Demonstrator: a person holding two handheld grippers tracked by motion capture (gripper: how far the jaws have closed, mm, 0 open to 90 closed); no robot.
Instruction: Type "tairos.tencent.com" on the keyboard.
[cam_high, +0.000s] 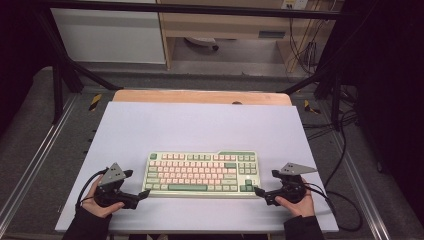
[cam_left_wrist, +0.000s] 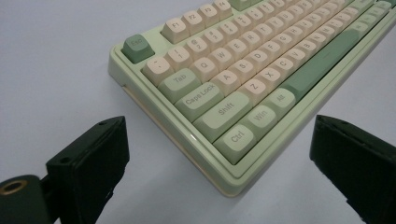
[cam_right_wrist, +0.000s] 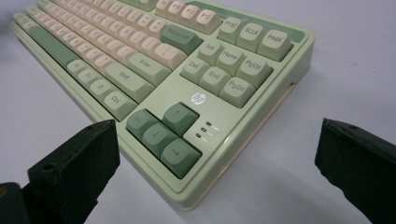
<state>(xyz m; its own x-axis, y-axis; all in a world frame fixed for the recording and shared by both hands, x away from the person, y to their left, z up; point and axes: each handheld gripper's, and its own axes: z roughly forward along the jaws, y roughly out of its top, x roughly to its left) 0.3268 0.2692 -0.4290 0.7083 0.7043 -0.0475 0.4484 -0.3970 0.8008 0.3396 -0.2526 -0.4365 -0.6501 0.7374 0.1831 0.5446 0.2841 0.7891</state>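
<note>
A pale green keyboard (cam_high: 202, 174) with cream and green keys lies flat on the front half of a light mat. My left gripper (cam_high: 136, 184) is at its front left corner, held by a gloved hand. In the left gripper view its jaws (cam_left_wrist: 217, 140) stand wide apart, with the Ctrl corner of the keyboard (cam_left_wrist: 243, 60) between them and untouched. My right gripper (cam_high: 267, 182) is at the front right corner. In the right gripper view it (cam_right_wrist: 215, 135) is open too, with the arrow-key corner of the keyboard (cam_right_wrist: 154, 70) between the jaws and clear of both pads.
The light mat (cam_high: 200, 125) covers a wooden table whose far edge (cam_high: 200, 96) shows beyond it. Black frame posts (cam_high: 57, 85) stand at both back corners. Cables (cam_high: 345, 150) trail along the right side. Grey floor surrounds the table.
</note>
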